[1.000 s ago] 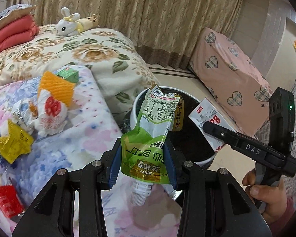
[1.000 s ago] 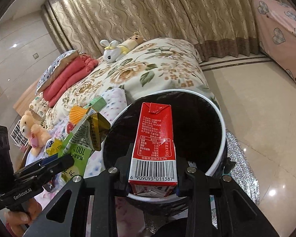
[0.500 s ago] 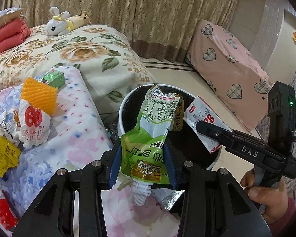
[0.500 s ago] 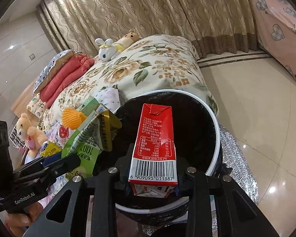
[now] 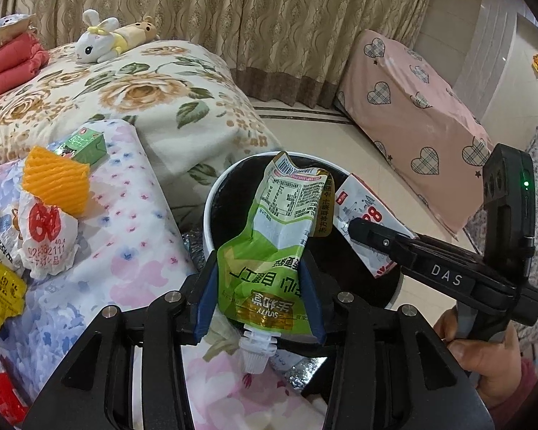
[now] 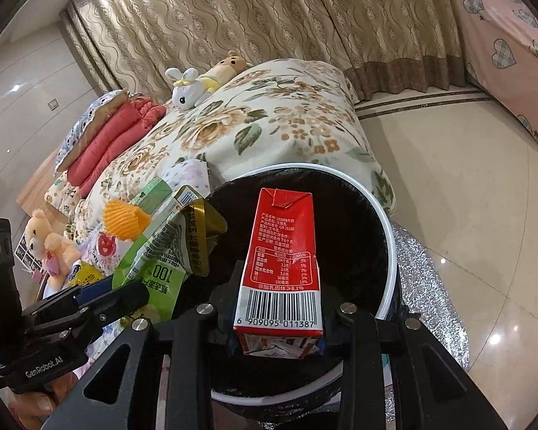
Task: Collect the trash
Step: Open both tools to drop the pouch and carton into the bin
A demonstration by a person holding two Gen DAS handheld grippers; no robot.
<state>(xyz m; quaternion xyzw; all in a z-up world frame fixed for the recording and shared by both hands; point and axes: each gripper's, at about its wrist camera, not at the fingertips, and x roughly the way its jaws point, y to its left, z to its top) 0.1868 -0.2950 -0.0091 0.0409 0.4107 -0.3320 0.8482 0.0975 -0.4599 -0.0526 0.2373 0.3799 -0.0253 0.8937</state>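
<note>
My left gripper (image 5: 260,299) is shut on a crumpled green drink pouch (image 5: 272,251), spout toward me, held over the near rim of a white-rimmed bin (image 5: 211,211) with a black liner. My right gripper (image 6: 278,326) is shut on a red milk carton (image 6: 281,261), held upright over the bin (image 6: 389,251). The carton (image 5: 367,229) and the right gripper show at the right of the left wrist view. The pouch (image 6: 161,254) and left gripper show at the left of the right wrist view.
More trash lies on the floral bedspread (image 5: 125,236) left of the bin: an orange foam net (image 5: 55,182), a green carton (image 5: 84,143), a white wrapper (image 5: 43,236), a yellow packet (image 5: 0,295). Plush toys (image 5: 107,37) sit on the flowered quilt. Tiled floor (image 6: 448,165) lies right.
Both grippers have moved closer over the bin, each holding its item. The bed trash has slid left and away in the left wrist view.
</note>
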